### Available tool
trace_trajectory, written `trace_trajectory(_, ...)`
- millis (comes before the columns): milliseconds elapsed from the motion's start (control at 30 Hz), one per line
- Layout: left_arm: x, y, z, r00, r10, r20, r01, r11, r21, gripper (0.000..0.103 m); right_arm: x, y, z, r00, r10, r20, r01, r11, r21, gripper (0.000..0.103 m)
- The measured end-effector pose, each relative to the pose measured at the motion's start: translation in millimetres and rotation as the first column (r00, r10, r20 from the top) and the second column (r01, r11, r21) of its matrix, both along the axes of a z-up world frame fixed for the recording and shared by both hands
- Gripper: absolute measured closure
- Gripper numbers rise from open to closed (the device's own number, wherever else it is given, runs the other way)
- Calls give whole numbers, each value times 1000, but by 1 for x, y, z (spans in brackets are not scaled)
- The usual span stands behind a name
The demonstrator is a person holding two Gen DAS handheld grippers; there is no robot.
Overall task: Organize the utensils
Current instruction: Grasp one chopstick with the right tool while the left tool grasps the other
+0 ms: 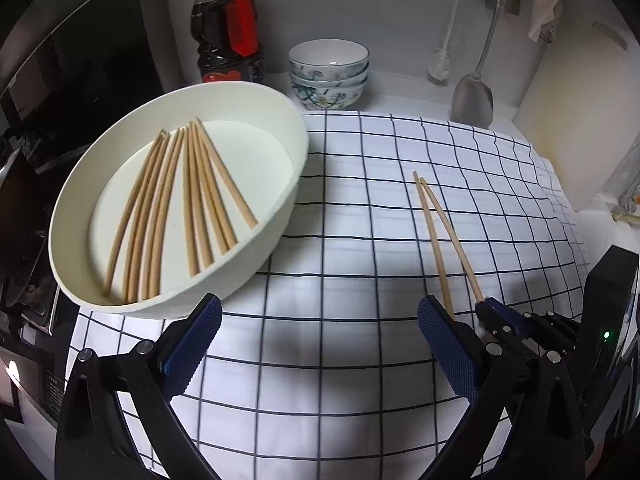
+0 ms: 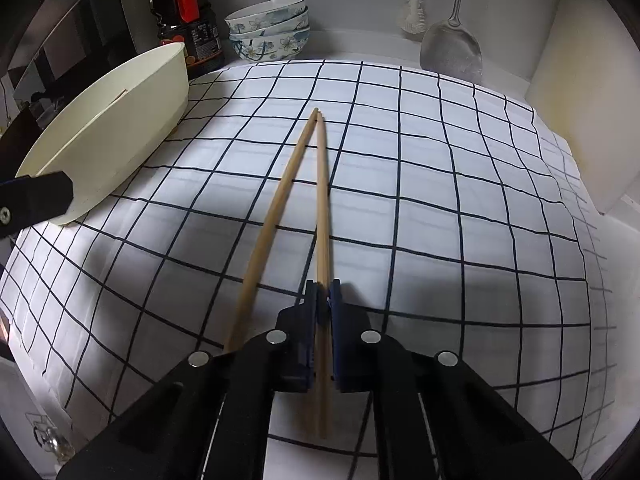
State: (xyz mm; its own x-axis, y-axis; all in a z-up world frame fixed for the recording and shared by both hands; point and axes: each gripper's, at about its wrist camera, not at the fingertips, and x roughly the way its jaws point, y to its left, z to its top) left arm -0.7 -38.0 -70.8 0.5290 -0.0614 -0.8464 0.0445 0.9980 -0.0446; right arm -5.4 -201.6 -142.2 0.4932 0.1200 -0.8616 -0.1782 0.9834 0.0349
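Two wooden chopsticks (image 2: 320, 200) lie on the checked cloth (image 2: 440, 200), their far tips touching and their near ends spread apart. The right gripper (image 2: 323, 292) has its jaws pressed together on the right-hand chopstick near its near end; the stick runs between the blue pads and out behind them. The left-hand chopstick of the pair passes beside the left finger, outside the grip. In the left wrist view the same pair (image 1: 440, 240) appears on the right side of the cloth, with the right gripper (image 1: 486, 306) at its near end.

The left gripper (image 1: 320, 344) hangs above the cloth with its jaws spread wide and nothing between them. Its left finger (image 1: 192, 344) is just beside the near rim of the white oval basin (image 1: 280, 208).

The basin rests on the left part of the cloth and holds a fan of about ten chopsticks (image 1: 180, 204) lying flat on its bottom.

Behind the cloth, against the wall: a dark sauce bottle (image 1: 228, 28), a stack of patterned bowls (image 1: 328, 74), a white brush (image 1: 440, 66) and a metal spatula (image 1: 472, 100).
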Motion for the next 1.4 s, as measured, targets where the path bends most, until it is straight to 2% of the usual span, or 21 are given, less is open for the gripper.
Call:
trace_trajectory(67,2,-10,-2,1000,-6,1,6,1000,2,6,2,-7,0,1000,2,0,-2,1000,22,97)
trace_trajectory(400,22,-64,-33,998,-40,-38,40,999,0,6,13,-55,-1,1000,-27,14,27,999,19,97)
trace_trajectory(567,32,-77,-50,998,-37,-51,38,999,16,6,16,-78,0,999,-39,17,39,999,-6,97)
trace_trajectory(667,35,-81,-57,998,-30,-56,31,999,17,6,17,-88,0,999,-42,12,42,999,9,97)
trace_trajectory(733,38,-83,-61,998,-24,-55,25,999,20,6,18,-92,1,999,-45,16,45,999,12,91)
trace_trajectory(900,44,-84,-69,998,-8,-59,10,999,33,6,22,-94,-1,999,-37,30,37,999,0,65)
trace_trajectory(1100,50,-91,-78,998,-15,-64,19,998,59,9,27,-92,-2,998,-29,57,30,999,-28,64)
trace_trajectory(1200,49,-94,-77,999,-24,-47,26,998,48,18,31,-90,-3,998,-27,65,29,999,-31,66)
trace_trajectory(1300,47,-99,-75,998,-45,-32,46,998,36,33,30,-86,-3,997,-9,72,11,999,-32,79)
trace_trajectory(1367,45,-104,-73,998,-67,-23,68,997,35,49,30,-82,-3,997,1,76,2,999,-41,89)
trace_trajectory(1400,44,-106,-72,997,-79,-21,80,996,34,54,29,-80,-3,997,4,78,-1,999,-46,92)
